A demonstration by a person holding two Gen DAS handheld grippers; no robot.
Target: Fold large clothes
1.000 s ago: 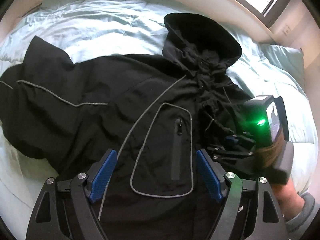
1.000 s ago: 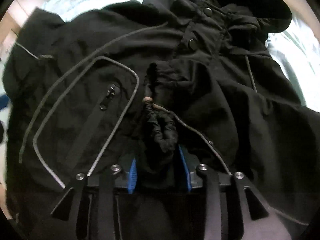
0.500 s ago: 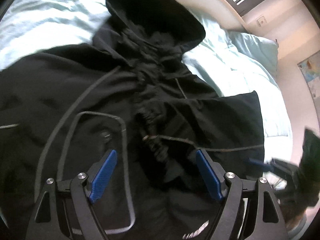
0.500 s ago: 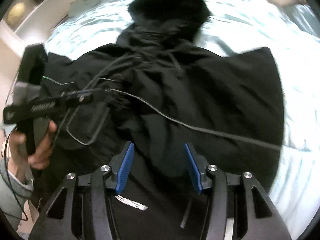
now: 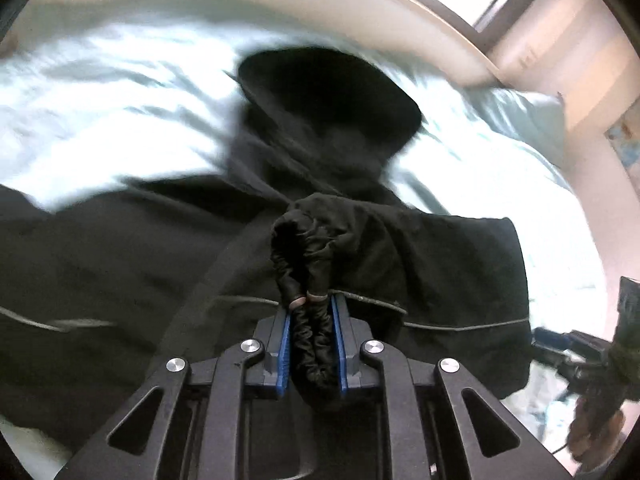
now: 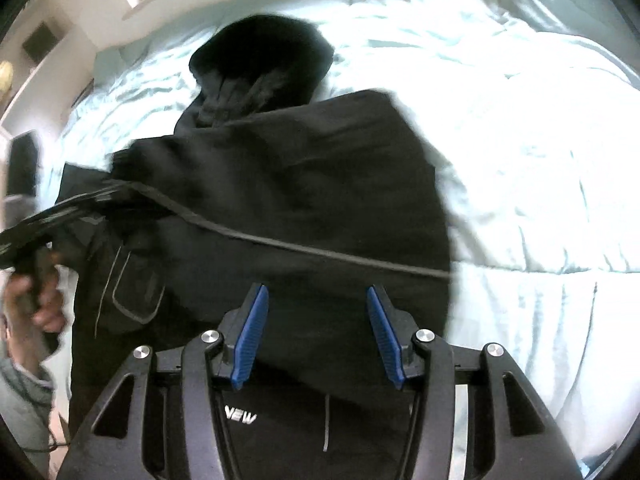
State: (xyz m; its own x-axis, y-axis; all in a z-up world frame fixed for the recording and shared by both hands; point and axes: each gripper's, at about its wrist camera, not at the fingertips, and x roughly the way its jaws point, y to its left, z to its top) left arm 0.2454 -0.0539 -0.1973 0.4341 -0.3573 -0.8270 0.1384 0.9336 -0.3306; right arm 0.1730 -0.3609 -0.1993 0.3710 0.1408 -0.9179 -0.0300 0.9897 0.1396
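A black hooded jacket (image 5: 120, 264) lies spread on a pale blue bed, its hood (image 5: 328, 92) toward the headboard. My left gripper (image 5: 310, 312) is shut on the jacket's gathered sleeve cuff (image 5: 308, 264), held over the jacket's middle. In the right wrist view the jacket (image 6: 320, 184) has its right sleeve folded across the body. My right gripper (image 6: 316, 320) is open and empty above the lower part of the jacket. The left gripper (image 6: 100, 200) shows at the left of that view, blurred.
The pale blue duvet (image 6: 520, 160) covers the bed around the jacket. A pillow (image 5: 520, 120) lies at the upper right by the window wall. The right gripper and hand (image 5: 592, 368) show at the right edge of the left wrist view.
My right gripper let go of the sleeve cuff and drew back, open. My left gripper moved right over the cuff and shut on it. Both views are blurred with motion.
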